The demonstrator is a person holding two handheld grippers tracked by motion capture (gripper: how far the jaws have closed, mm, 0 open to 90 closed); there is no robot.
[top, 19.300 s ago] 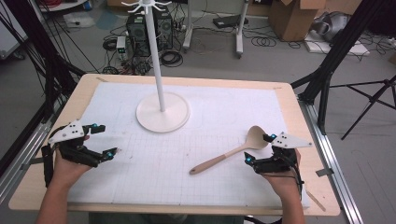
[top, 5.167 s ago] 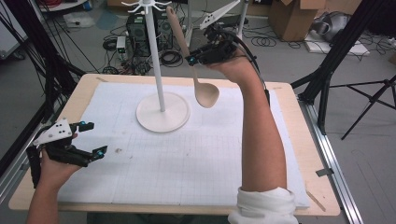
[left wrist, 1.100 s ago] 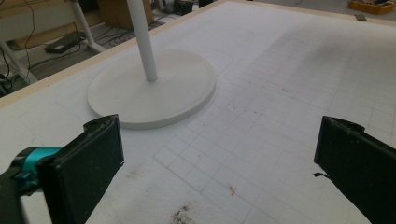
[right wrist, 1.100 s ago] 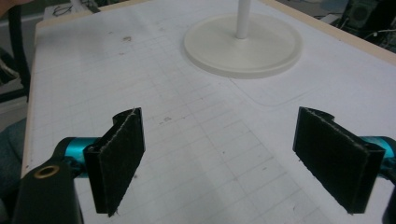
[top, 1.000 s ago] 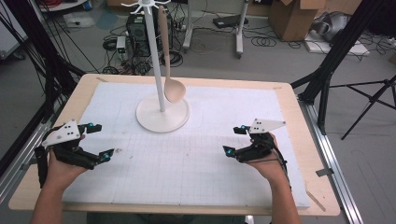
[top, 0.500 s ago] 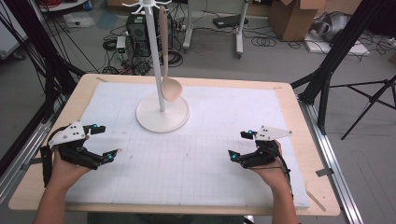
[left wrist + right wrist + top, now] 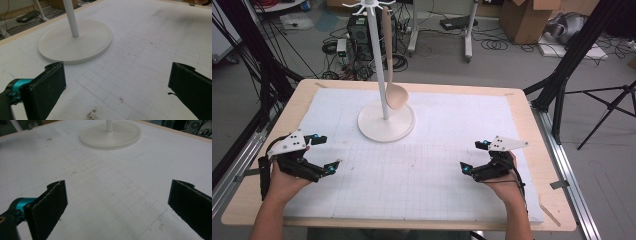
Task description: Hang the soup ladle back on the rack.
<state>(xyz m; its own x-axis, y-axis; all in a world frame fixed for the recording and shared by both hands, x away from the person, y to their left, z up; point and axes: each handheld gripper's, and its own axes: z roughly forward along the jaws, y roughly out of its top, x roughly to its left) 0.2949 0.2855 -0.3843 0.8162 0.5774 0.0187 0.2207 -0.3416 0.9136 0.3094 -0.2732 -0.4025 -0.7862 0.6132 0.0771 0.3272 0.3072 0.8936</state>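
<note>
Spoon [image 7: 390, 65]: wooden, hung by its handle from a hook at the top of the stand [image 7: 385, 122], bowl down beside the pole, well ahead of both grippers and off the table [image 7: 532, 130]. Judged light, stiff and dry-surfaced, so not slippery and hardly fragile; free to swing on the hook if nudged. Best taken at mid-handle, below the hook and above the bowl, then lifted up and off rather than pulled sideways, since the pole stood close beside it.

Right gripper [image 7: 476, 159]: empty, low over the mat [image 7: 462, 120], jaws just opened wide, nothing between them. Left gripper [image 7: 323, 153]: likewise spread wide and empty, near the mat's left side.

Open mat between the grippers and ahead of each, up to the stand's round base. Table edge close behind both hands; right edge near the right gripper, left edge near the left. Stand probably top-heavy, so tippable by a knock on the pole.
</note>
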